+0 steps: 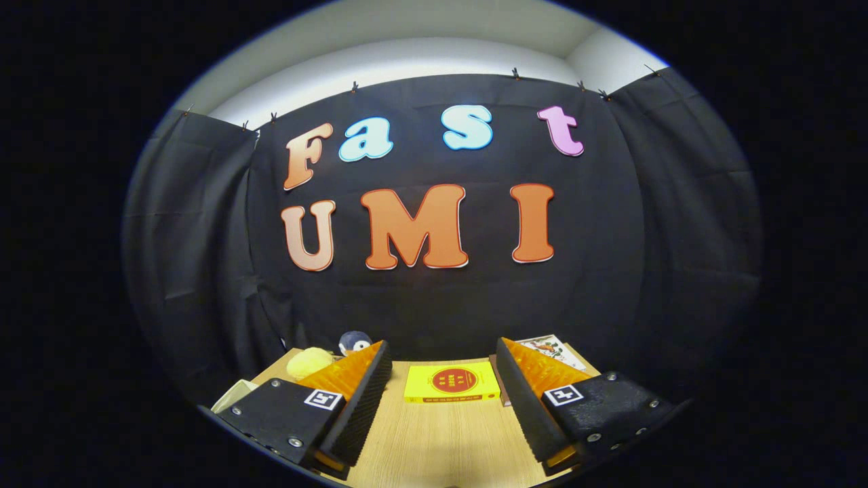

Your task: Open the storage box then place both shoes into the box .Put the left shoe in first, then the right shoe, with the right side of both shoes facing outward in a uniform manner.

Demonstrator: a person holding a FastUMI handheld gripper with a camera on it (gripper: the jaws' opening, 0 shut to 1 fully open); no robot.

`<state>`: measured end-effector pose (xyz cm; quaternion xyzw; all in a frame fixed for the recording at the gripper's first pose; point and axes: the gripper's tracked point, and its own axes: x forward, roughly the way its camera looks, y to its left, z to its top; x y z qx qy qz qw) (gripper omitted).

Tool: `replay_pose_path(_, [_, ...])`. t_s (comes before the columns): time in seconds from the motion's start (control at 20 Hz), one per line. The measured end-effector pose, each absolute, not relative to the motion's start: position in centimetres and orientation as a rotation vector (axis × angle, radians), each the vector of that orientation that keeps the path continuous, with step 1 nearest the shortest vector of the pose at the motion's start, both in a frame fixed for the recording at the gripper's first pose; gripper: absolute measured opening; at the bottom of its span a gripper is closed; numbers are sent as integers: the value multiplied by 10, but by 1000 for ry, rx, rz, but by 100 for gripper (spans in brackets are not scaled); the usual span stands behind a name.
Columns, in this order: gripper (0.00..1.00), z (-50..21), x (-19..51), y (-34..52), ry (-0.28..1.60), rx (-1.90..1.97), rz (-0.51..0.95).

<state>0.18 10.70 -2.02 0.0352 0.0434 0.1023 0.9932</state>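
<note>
Black cloth hangs as the booth's back wall and folds round at both sides, pinned along its top edge by small clips. Above it a pale wall shows, brightly lit near the cloth, meeting a white ceiling. Below stands a light wooden desk, its grain running away toward the cloth.

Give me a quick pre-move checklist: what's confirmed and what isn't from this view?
1. gripper open, nothing between its fingers: ok.
2. Wooden table bare just ahead of the fingers: ok.
3. Yellow book lies flat beyond the fingers, untouched: ok.
4. Storage box found: not ok, not located from this view.
5. Shoes found: not ok, same.
6. Plush toys behind one finger, apart from it: ok.
</note>
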Motion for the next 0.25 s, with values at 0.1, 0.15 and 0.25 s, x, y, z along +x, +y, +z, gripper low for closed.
replay_pose_path(0.1, [94, -19, 1, 105, 49, 69, 212])
replay_pose_path(0.15, [94, -22, 1, 106, 41, 68, 222])
replay_pose_path(0.25, [95, -30, 0, 106, 40, 73, 230])
